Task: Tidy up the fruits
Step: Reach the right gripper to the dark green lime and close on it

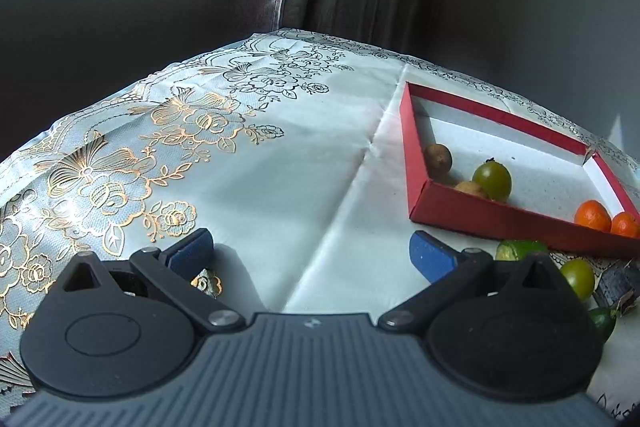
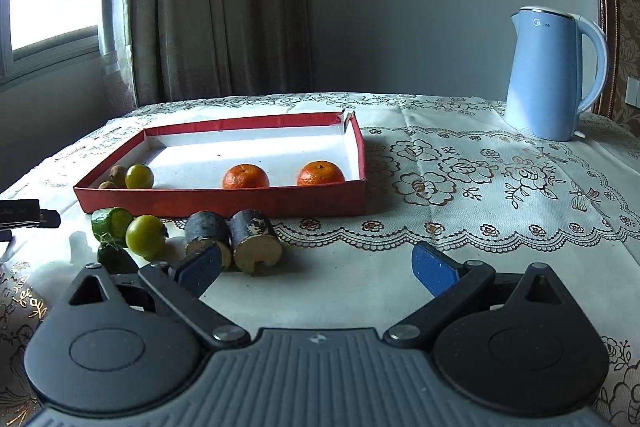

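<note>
Two oranges (image 2: 245, 175) (image 2: 320, 173) are counted in one red tray (image 2: 224, 202), with two brown longans (image 2: 119, 174) (image 2: 106, 185) and one green fruit (image 2: 139, 176) (another (image 2: 145, 235) outside), two sugarcane pieces (image 2: 208, 231) (image 2: 254, 239), two cucumber chunks (image 2: 111, 222) (image 2: 116, 259), one kettle (image 2: 550, 75).

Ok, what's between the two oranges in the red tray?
Nothing: in the right wrist view, bare white tray floor separates the left orange from the right orange.

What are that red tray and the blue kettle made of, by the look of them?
The red tray looks like thin cardboard: matte red outside, white inside, with a torn, folded far corner. The blue kettle seems to be smooth plastic with a slight sheen, though what lies under the shell can't be told.
</note>
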`<state>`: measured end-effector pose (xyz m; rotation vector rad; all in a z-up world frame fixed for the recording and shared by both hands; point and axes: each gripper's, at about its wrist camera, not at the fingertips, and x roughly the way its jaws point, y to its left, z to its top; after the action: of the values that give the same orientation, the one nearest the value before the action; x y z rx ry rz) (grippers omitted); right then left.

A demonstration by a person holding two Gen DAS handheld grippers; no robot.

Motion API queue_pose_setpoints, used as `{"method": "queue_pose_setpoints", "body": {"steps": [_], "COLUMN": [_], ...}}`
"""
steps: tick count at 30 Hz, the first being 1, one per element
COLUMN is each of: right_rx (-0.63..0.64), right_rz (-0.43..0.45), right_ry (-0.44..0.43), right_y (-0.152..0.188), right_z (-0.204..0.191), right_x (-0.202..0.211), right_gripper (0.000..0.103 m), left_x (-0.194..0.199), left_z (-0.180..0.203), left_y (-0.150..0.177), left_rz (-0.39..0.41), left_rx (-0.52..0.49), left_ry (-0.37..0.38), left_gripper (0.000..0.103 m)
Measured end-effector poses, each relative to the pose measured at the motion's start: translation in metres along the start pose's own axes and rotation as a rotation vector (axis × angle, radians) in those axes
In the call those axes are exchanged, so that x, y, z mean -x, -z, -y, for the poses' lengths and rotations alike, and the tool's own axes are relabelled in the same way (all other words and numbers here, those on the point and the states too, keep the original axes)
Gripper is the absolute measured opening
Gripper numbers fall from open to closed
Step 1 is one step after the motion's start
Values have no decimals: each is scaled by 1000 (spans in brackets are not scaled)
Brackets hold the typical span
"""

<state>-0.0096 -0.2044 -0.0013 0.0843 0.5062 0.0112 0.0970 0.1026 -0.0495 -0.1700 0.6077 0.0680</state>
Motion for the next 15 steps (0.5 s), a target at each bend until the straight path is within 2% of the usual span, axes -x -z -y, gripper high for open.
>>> {"method": "queue_pose_setpoints", "body": {"steps": [3,6,14,15], "right_rx": [69,131,240,247], "right_rz": [-13,-27,-100,-115], "right_ry": [-92,-133,-125,-123], "right_y": [-3,-3,-5,-4], "right_z": [-34,-62,-98,-101], "right_x": [5,0,-33,-39], "right_gripper": [102,102,101,97], "left_x": [0,0,1,1], "left_z": [0,0,0,0], "left_y": [0,0,0,0], "left_rz": [0,0,2,2], "left_rx": [2,5,11,12], "left_ry": [1,3,7,8], "left_gripper": [103,103,103,103]}}
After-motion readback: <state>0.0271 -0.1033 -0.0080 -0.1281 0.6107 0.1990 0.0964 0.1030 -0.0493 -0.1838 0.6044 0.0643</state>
